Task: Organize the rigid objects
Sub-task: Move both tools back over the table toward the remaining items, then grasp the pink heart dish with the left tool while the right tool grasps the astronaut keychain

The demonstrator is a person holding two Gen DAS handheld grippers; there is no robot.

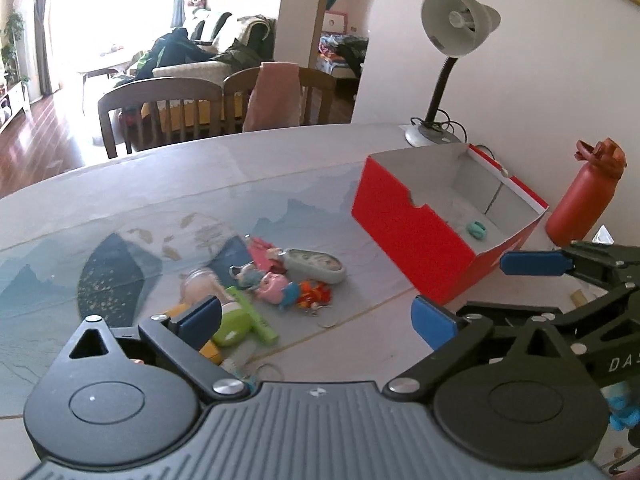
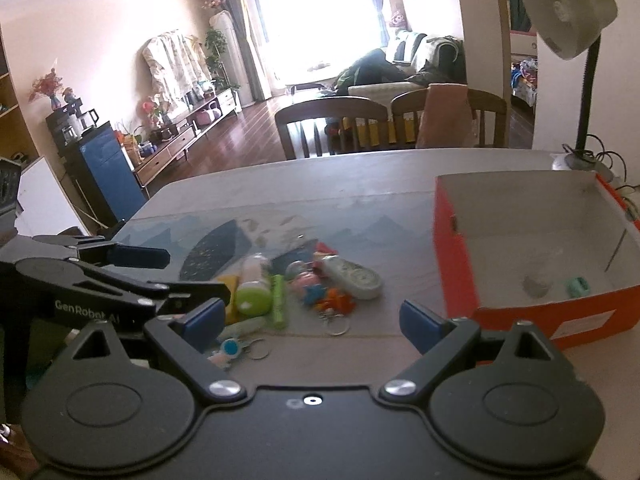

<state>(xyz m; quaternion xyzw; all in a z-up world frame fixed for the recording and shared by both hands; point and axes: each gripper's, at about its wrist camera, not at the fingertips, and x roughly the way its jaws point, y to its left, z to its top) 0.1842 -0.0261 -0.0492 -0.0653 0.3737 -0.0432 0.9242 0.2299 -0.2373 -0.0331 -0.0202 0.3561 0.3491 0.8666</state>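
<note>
A pile of small trinkets lies on the table mat: a pale oval case (image 1: 316, 266), a pink pig figure (image 1: 272, 286), an orange toy (image 1: 316, 294) and a lime green bottle (image 1: 232, 322). To their right stands an open red box (image 1: 408, 232) with a teal item (image 1: 477, 230) inside. My left gripper (image 1: 316, 322) is open just short of the pile, with nothing between its fingers. My right gripper (image 2: 314, 320) is also open and empty, facing the same pile (image 2: 320, 292) and the box (image 2: 452, 264). The left gripper (image 2: 176, 276) shows at the left of the right wrist view.
A desk lamp (image 1: 440, 80) stands behind the box, and a red water bottle (image 1: 584, 200) stands to its right. Two wooden chairs (image 1: 160, 108) are at the table's far edge. A keyring (image 2: 338, 326) and a coin (image 2: 262, 354) lie near the pile.
</note>
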